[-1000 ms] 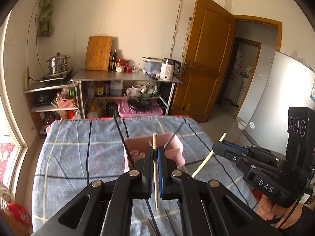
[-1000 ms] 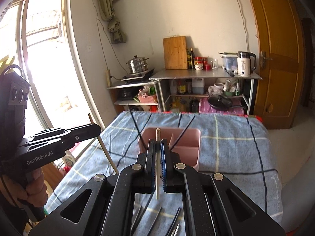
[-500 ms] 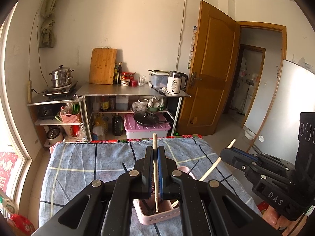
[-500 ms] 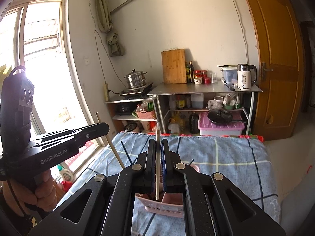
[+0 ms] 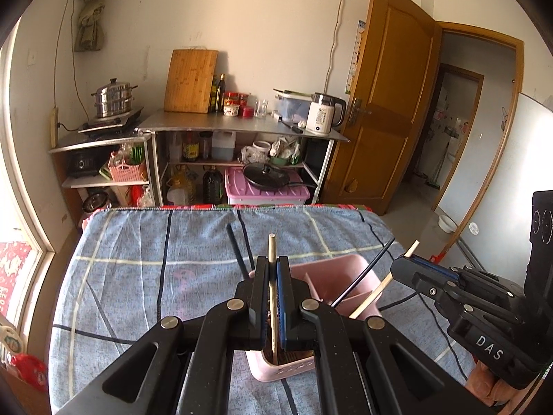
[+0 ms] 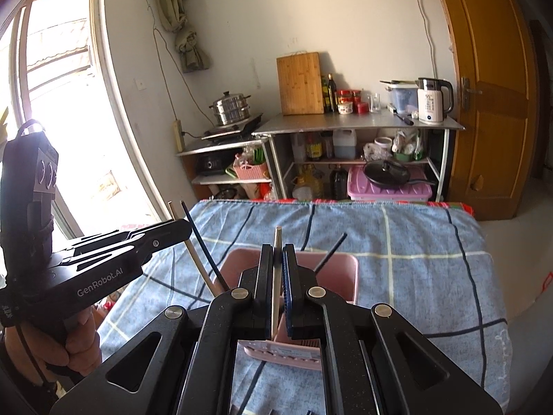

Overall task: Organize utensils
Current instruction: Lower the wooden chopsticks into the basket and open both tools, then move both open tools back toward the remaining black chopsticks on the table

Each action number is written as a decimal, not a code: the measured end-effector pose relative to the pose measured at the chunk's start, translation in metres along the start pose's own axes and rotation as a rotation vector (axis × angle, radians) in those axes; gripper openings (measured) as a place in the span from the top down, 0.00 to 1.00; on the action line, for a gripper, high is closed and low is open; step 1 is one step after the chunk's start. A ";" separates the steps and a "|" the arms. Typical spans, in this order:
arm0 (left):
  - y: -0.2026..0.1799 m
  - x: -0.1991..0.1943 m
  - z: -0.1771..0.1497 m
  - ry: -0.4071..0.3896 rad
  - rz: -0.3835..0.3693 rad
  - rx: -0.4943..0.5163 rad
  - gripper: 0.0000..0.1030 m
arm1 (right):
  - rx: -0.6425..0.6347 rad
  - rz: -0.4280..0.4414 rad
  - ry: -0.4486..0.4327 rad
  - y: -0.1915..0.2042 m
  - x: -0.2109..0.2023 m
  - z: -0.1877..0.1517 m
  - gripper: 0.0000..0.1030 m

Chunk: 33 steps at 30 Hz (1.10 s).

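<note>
Tools (image 5: 273, 297) (image 6: 278, 287) had both dipped toward the pink plastic divided holder (image 5: 331, 276) on the blue checked surface (image 5: 138, 269), each clamped on a pale wooden chopstick (image 5: 272, 259) (image 6: 277, 242), ready for dropping in.

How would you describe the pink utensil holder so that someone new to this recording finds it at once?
Look at the table covered by the blue checked cloth in front of the steel kitchen shelves. Near its close edge stands the pink rectangular plastic utensil holder, split into compartments. It is the only container on the cloth, with dark chopsticks leaning out of it.
</note>
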<state>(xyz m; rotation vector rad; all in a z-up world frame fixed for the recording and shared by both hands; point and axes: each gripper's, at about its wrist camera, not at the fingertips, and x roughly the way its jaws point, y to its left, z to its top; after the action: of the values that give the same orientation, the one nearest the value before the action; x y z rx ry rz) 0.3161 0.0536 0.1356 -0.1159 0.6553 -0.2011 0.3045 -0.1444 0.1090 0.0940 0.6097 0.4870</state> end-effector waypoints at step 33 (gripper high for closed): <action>-0.018 -0.084 -0.108 -0.049 0.004 -0.020 0.93 | 0.025 -0.007 0.006 -0.003 -0.086 -0.086 0.89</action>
<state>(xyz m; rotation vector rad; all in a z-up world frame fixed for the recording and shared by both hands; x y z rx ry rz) 0.1819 0.0501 0.1037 -0.1384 0.6087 -0.1874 0.1961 -0.1919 0.0832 0.1140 0.6215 0.4727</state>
